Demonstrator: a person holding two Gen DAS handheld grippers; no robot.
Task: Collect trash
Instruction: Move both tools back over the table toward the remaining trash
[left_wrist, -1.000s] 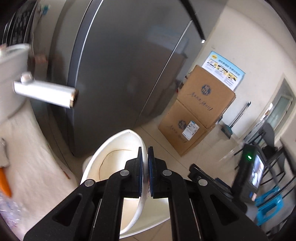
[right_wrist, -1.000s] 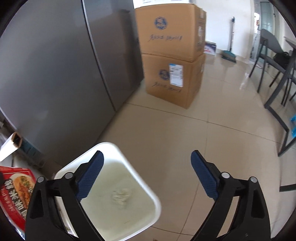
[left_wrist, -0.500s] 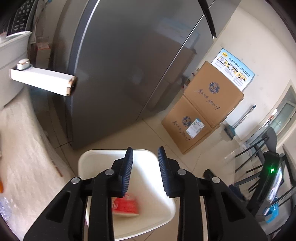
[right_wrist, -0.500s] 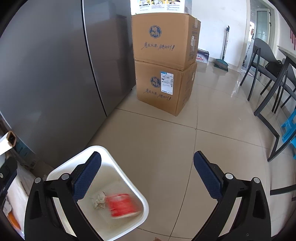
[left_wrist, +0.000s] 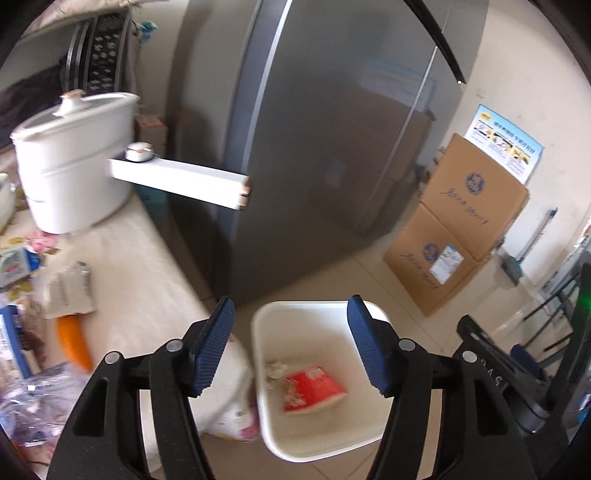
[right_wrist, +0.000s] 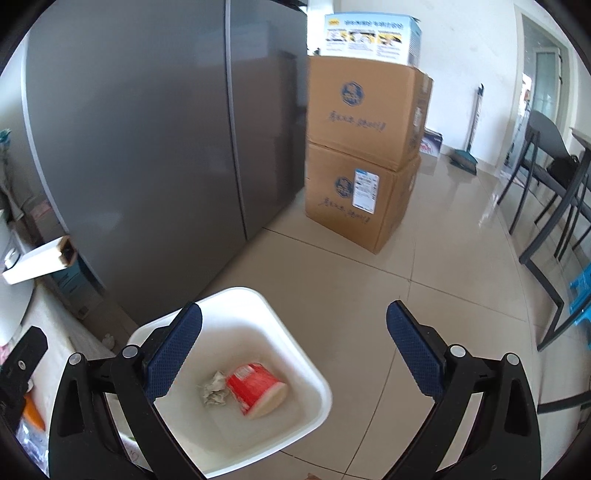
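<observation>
Left wrist view: the left gripper (left_wrist: 290, 345) has just been opening, and its jaws stand apart with nothing between them. Below and ahead of it, a red paper cup (left_wrist: 312, 389) lies on its side in the white bin (left_wrist: 317, 448), beside a crumpled tissue (left_wrist: 275, 369). The right gripper (right_wrist: 293, 352) is likewise spread wide and empty above the same bin. To the left gripper's left, the cloth-covered table (left_wrist: 147, 266) carries further litter: a grey wrapper (left_wrist: 70, 291), an orange item (left_wrist: 74, 343), clear plastic (left_wrist: 33, 402). Judgement: these pieces are light, soft and crushable, and the plastic likely slippery; each is best pinched at a raised fold or edge with modest pressure.
</observation>
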